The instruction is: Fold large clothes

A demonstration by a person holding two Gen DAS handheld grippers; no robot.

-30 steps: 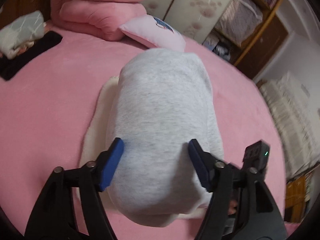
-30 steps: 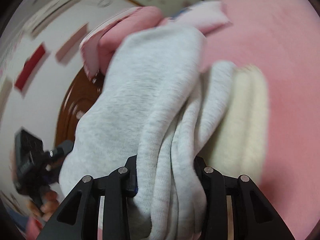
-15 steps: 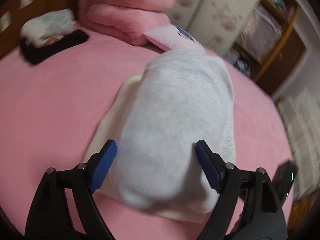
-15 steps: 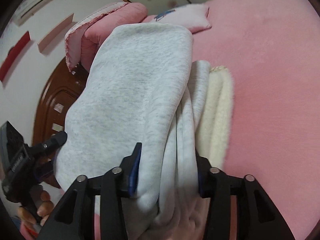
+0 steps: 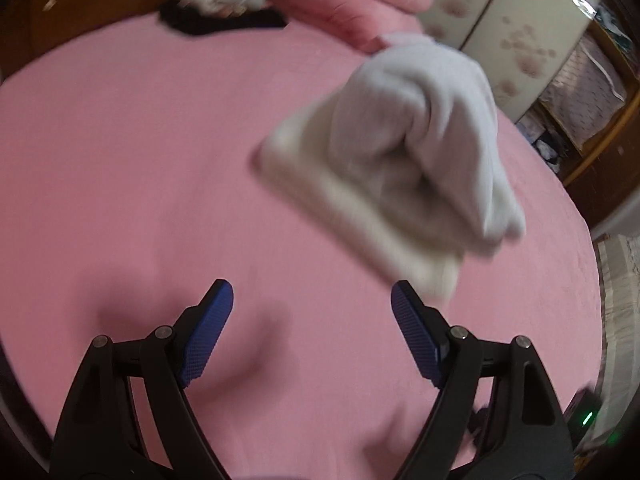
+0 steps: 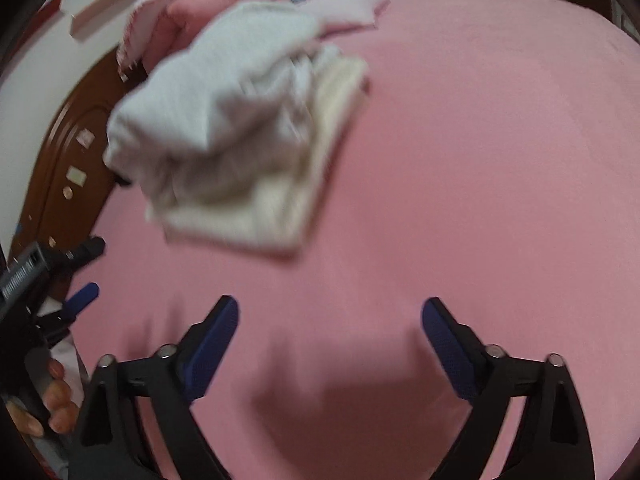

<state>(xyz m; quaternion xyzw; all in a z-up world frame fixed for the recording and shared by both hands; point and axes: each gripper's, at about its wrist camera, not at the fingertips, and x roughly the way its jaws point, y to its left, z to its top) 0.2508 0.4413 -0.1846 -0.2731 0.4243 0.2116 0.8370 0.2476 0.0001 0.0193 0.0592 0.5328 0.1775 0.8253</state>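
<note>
A folded light grey garment (image 5: 420,132) lies on top of a folded cream one (image 5: 360,216), both on the pink bed (image 5: 140,160). In the left wrist view my left gripper (image 5: 312,312) stands open over bare bedding, short of the stack, nothing between its blue pads. The right wrist view shows the same stack, the grey garment (image 6: 224,92) over the cream garment (image 6: 280,204), at upper left. My right gripper (image 6: 330,332) is apart from it, its jaws opening wide over the pink bed (image 6: 480,160), empty. Both views are blurred.
A pink folded quilt (image 5: 352,4) and a pale pillow (image 6: 352,8) lie behind the stack. A black cloth with a white bundle (image 5: 216,4) sits at the far bed edge by a brown headboard (image 6: 68,152). A hand (image 6: 52,404) holds the left gripper's handle. Shelves (image 5: 592,92) stand at right.
Both grippers let go of the grey garment and drew back from it. The stack now lies farther off, and the right jaws spread wide.
</note>
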